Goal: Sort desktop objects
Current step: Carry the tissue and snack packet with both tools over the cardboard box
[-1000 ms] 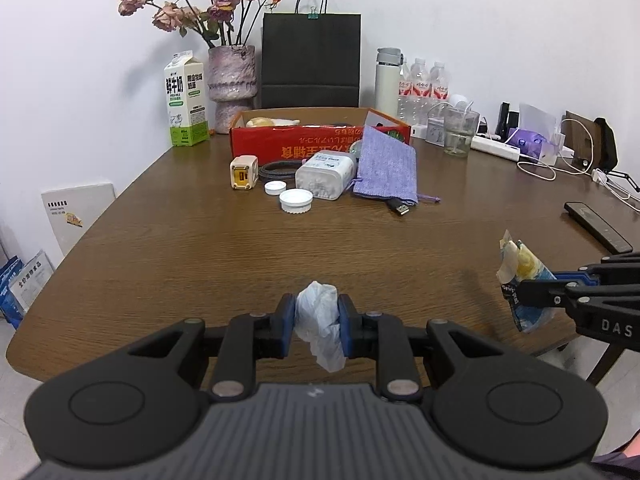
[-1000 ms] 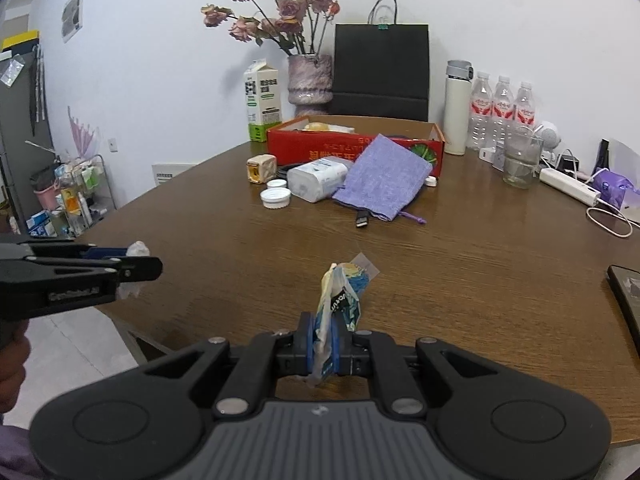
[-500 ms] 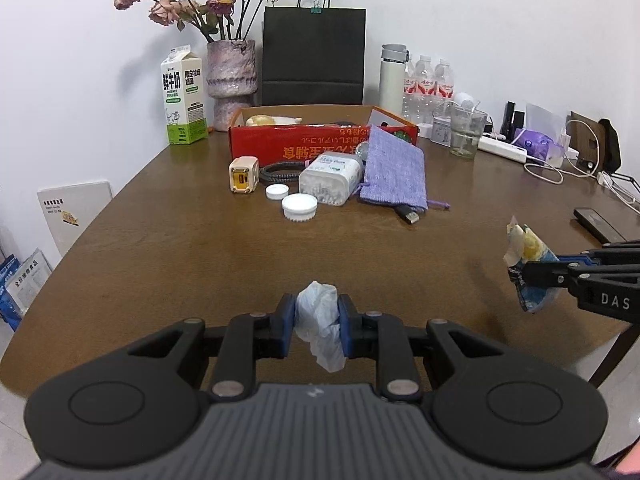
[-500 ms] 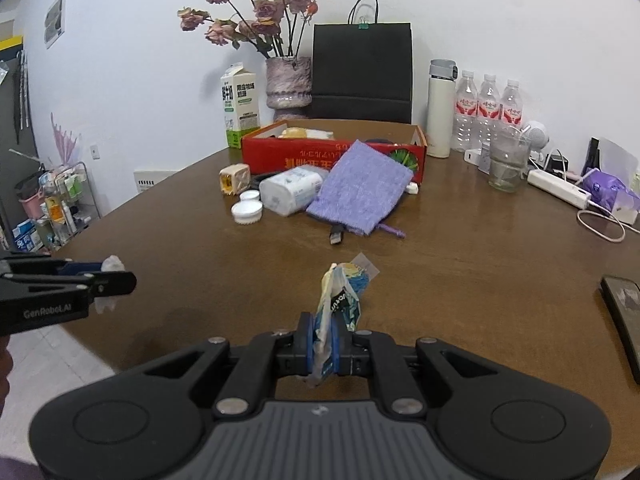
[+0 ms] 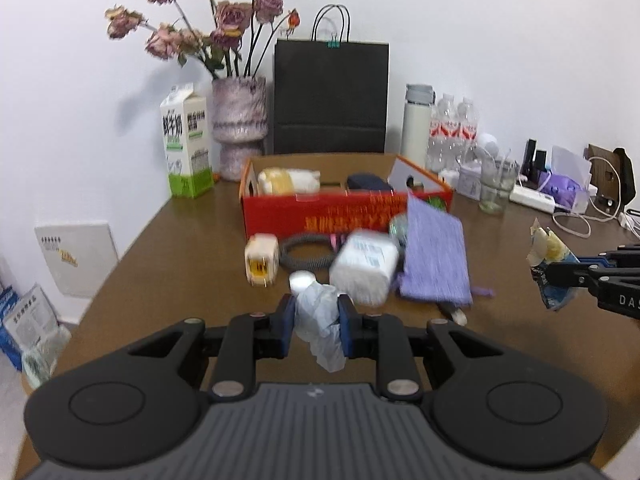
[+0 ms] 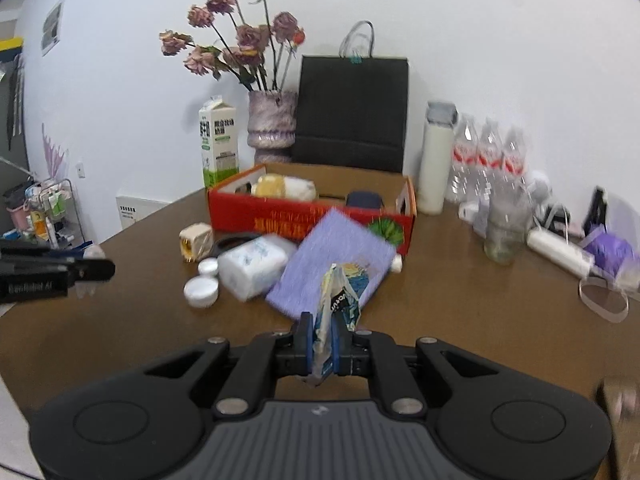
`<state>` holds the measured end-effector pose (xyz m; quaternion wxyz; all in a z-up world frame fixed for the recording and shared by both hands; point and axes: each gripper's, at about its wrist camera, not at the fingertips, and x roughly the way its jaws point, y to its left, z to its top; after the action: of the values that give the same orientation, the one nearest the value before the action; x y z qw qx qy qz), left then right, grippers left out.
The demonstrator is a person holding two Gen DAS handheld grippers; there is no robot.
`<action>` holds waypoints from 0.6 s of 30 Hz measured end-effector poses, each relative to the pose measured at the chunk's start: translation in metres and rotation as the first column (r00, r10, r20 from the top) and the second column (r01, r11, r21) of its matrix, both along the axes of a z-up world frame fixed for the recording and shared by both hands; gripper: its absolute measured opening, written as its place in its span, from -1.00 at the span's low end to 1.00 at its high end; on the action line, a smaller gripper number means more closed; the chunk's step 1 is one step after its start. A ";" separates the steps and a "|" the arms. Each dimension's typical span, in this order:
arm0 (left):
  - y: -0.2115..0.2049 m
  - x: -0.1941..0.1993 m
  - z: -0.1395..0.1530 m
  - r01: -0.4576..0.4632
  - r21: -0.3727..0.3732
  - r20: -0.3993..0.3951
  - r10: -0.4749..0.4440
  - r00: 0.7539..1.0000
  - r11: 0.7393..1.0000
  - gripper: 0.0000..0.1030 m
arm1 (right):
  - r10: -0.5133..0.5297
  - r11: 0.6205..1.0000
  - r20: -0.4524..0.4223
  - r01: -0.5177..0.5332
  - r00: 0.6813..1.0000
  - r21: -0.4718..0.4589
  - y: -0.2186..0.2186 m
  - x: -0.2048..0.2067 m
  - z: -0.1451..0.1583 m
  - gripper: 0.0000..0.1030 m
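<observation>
My left gripper (image 5: 317,326) is shut on a crumpled white tissue (image 5: 320,320) and holds it above the brown table (image 5: 168,272), short of the clutter. My right gripper (image 6: 322,342) is shut on a blue and yellow snack wrapper (image 6: 338,304), also above the table; the wrapper shows in the left wrist view (image 5: 550,264) too. Ahead lie a purple pouch (image 5: 434,256), a white wipes pack (image 5: 366,266), a cream cube (image 5: 261,260), a black ring (image 5: 306,250) and white caps (image 6: 201,290). Behind them stands an open red box (image 5: 344,208).
A milk carton (image 5: 186,146), a vase of dried flowers (image 5: 239,128) and a black paper bag (image 5: 331,96) stand at the back. A white flask (image 5: 416,124), water bottles (image 5: 454,128), a glass (image 6: 505,228) and cables (image 5: 572,220) crowd the right side.
Both grippers have moved forward over the table toward the clutter and the red box, which now look much nearer. Each still holds its item.
</observation>
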<state>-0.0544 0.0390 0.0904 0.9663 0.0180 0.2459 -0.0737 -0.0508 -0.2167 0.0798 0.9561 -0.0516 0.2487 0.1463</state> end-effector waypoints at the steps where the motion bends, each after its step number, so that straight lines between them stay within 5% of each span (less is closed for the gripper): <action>1: 0.001 0.006 0.006 0.009 0.003 0.007 -0.009 1.000 1.000 -0.55 | 0.010 1.000 0.006 -0.010 1.000 -0.001 0.000 0.006 0.005 -0.84; 11: 0.005 0.079 0.059 0.052 0.012 0.051 -0.052 0.997 0.999 -0.55 | 0.086 0.994 0.026 -0.088 0.996 0.063 -0.011 0.087 0.065 -0.84; 18: 0.011 0.159 0.084 0.068 -0.094 -0.021 -0.070 0.997 0.993 -0.55 | 0.103 0.981 -0.049 -0.093 0.993 0.173 -0.013 0.174 0.094 -0.84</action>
<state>0.1051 0.0498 0.1741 0.9599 -0.0197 0.2530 -0.1187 0.1234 -0.2302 0.1736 0.9411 0.0223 0.2598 0.2153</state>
